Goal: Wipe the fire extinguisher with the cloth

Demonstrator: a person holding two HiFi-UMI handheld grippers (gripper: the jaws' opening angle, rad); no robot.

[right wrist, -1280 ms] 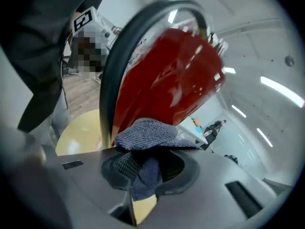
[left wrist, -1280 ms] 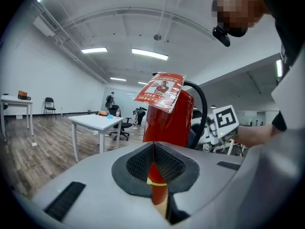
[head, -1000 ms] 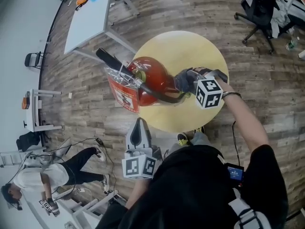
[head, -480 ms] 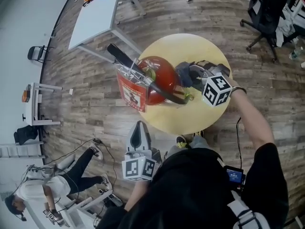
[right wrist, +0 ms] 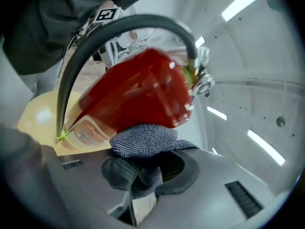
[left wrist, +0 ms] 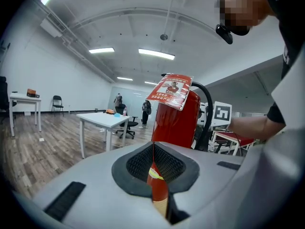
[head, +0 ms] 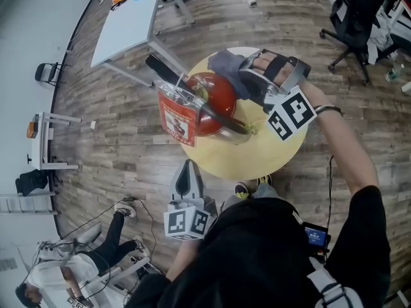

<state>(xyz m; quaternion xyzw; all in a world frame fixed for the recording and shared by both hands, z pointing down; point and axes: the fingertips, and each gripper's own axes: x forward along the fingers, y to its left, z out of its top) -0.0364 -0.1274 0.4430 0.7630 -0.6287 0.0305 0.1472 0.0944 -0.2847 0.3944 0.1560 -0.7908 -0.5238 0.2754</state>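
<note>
A red fire extinguisher (head: 212,98) stands on a round yellow table (head: 263,149), with a black hose (head: 221,120) and a red-and-white tag (head: 174,120). My right gripper (head: 243,77) is shut on a grey cloth (head: 226,64), which presses on the far upper side of the cylinder. In the right gripper view the cloth (right wrist: 143,140) bulges out of the jaws of the gripper (right wrist: 142,178) against the red body (right wrist: 138,94), under the hose (right wrist: 95,46). My left gripper (head: 186,177) hangs low before the table, shut and empty. Its own view shows this gripper (left wrist: 155,175) facing the extinguisher (left wrist: 177,116).
A white table (head: 125,21) stands on the wood floor beyond the round one, and a black office chair (head: 350,11) is at the far right. A person (head: 58,271) sits on the floor at lower left. A small chair (head: 45,74) stands by the left wall.
My right gripper has carried the cloth from the extinguisher's right side up and round to its far upper side. The left gripper has stayed in place.
</note>
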